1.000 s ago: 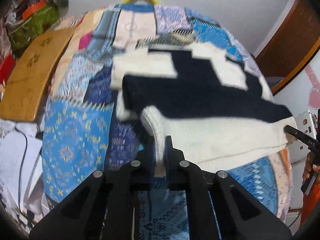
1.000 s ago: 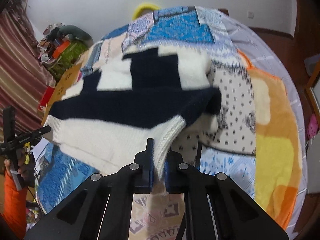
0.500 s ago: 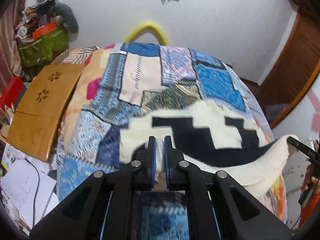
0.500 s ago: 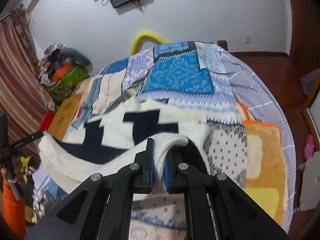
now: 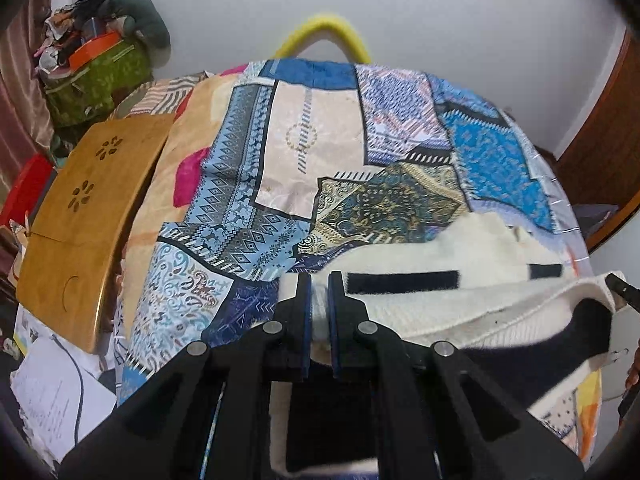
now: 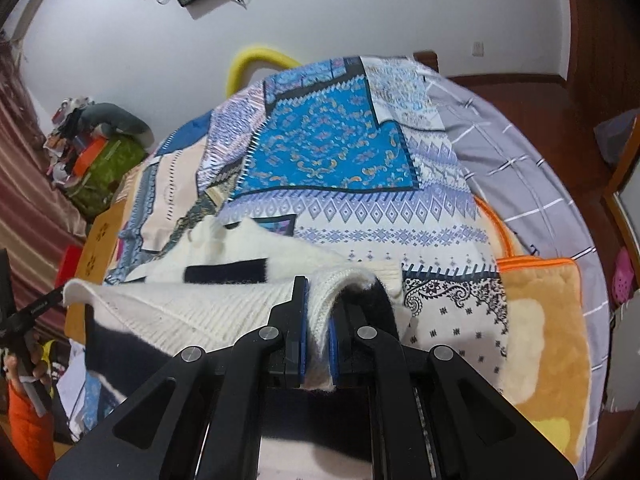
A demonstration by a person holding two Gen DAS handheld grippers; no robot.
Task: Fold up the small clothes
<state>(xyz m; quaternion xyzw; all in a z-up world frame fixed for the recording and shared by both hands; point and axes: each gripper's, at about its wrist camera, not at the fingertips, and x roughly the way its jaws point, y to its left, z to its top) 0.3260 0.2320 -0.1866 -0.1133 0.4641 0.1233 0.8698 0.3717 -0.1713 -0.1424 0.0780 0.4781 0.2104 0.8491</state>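
Note:
A cream and navy knit sweater (image 5: 460, 248) lies on the patchwork bedspread (image 5: 304, 140). My left gripper (image 5: 319, 308) is shut on one corner of its ribbed cream hem. My right gripper (image 6: 318, 320) is shut on the other hem corner, where the knit bulges up between the pads. The hem hangs stretched between the two grippers, doubled over the sweater (image 6: 224, 248) below, with a navy layer showing underneath. The right gripper's tip shows at the right edge of the left wrist view, and the left gripper (image 6: 40, 308) at the left edge of the right wrist view.
A wooden lap table (image 5: 80, 216) leans at the bed's left side, with papers (image 5: 48, 400) below it and a green bag heaped with clutter (image 5: 96, 76) behind. A yellow foam arch (image 5: 324, 28) stands at the far end. An orange plush blanket (image 6: 540, 320) and grey checked sheet (image 6: 520, 152) cover the right.
Both grippers have carried the hem forward over the sweater toward the far end of the bed. Much less of the sweater now shows beyond the fingers.

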